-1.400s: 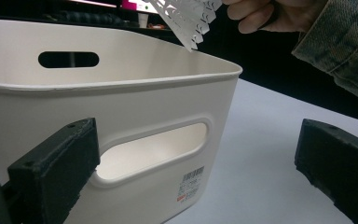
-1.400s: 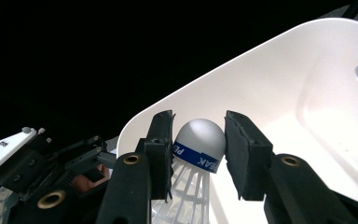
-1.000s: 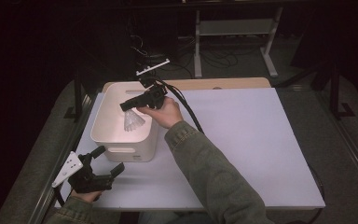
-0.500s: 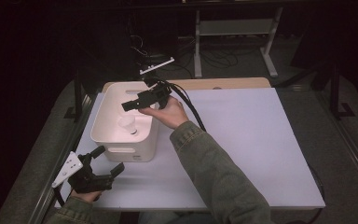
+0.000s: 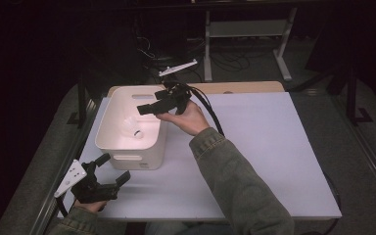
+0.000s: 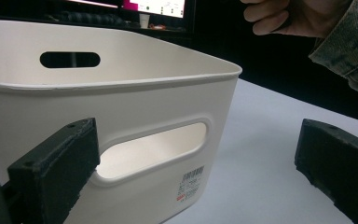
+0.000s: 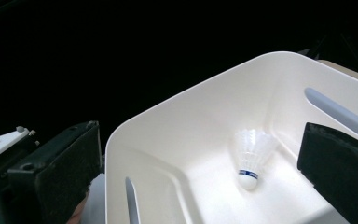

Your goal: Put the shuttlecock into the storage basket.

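A white plastic bin (image 5: 127, 147) with handle slots stands on the left part of the table. A white shuttlecock (image 7: 251, 156) with a blue band lies inside it, cork end down on the bin floor (image 5: 133, 128). My right gripper (image 5: 143, 109) hovers over the bin's right rim, open, its jaws wide apart and holding nothing (image 7: 200, 158). My left gripper (image 5: 115, 166) rests low near the table's front left corner, open, pointing at the bin's front wall (image 6: 135, 98). That slotted wall stands between its spread jaws (image 6: 196, 168).
The white table top (image 5: 264, 147) stretches to the right of the bin. A wooden board (image 5: 245, 87) lies along its far edge. A metal stand (image 5: 245, 34) and cables sit on the dark floor behind. The right gripper's cable (image 5: 210, 110) trails across the table.
The shuttlecock was in the right gripper above the bin; it has dropped to the bin floor. The right gripper has opened and drawn back to the rim. The left gripper stayed put.
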`<state>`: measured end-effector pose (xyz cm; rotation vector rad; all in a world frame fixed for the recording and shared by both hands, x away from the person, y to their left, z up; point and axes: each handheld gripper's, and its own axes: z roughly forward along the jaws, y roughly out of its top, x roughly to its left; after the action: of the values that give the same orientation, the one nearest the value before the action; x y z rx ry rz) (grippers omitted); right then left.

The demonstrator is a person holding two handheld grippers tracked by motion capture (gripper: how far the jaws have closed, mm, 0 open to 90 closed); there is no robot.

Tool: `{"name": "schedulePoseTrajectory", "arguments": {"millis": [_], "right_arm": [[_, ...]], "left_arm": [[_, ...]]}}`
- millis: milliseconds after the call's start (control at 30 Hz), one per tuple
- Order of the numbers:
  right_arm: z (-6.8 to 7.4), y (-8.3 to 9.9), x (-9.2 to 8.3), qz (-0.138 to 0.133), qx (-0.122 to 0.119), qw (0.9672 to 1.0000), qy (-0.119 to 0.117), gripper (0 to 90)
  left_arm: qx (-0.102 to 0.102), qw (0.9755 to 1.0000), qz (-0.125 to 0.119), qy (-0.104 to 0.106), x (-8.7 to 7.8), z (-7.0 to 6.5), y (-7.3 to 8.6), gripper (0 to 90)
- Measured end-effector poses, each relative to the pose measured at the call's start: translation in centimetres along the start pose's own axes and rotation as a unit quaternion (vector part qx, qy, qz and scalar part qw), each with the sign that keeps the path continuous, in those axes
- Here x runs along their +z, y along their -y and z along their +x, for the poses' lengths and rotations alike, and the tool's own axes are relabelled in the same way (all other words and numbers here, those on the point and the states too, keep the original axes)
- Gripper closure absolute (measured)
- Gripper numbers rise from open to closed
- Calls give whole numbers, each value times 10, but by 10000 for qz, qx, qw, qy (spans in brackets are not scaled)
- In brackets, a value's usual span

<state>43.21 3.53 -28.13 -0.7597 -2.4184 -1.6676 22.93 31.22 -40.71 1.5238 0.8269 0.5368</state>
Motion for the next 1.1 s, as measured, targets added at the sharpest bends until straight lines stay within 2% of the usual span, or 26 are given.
{"name": "schedulePoseTrajectory", "arguments": {"millis": [233, 500, 567, 600, 867, 1033, 1100], "right_arm": [[-7, 7, -15, 14, -21, 9998, 212, 0], [-15, 14, -34, -82, 70, 9996, 273, 0], [-17, 18, -40, -91, 46, 9993, 355, 0], [-17, 19, -43, -76, 65, 9993, 361, 0], [-19, 28, -59, -82, 32, 9991, 405, 0], [-23, 34, -65, -23, 0, 9987, 511, 0], [-25, 37, -69, -88, -9, 9987, 498, 0]], "left_arm": [[6, 10000, 13, 0, 0, 0, 0, 0], [11, 10000, -20, -11, 0, 1, 0, 0], [7, 10000, -22, -15, 0, 0, 0, 0], [120, 9999, -22, 3, 0, 2, 0, 0], [60, 10000, -40, -18, 0, 0, 0, 0], [64, 10000, -31, -23, 0, 0, 0, 0], [53, 10000, -41, -20, 0, 0, 0, 0]]}}
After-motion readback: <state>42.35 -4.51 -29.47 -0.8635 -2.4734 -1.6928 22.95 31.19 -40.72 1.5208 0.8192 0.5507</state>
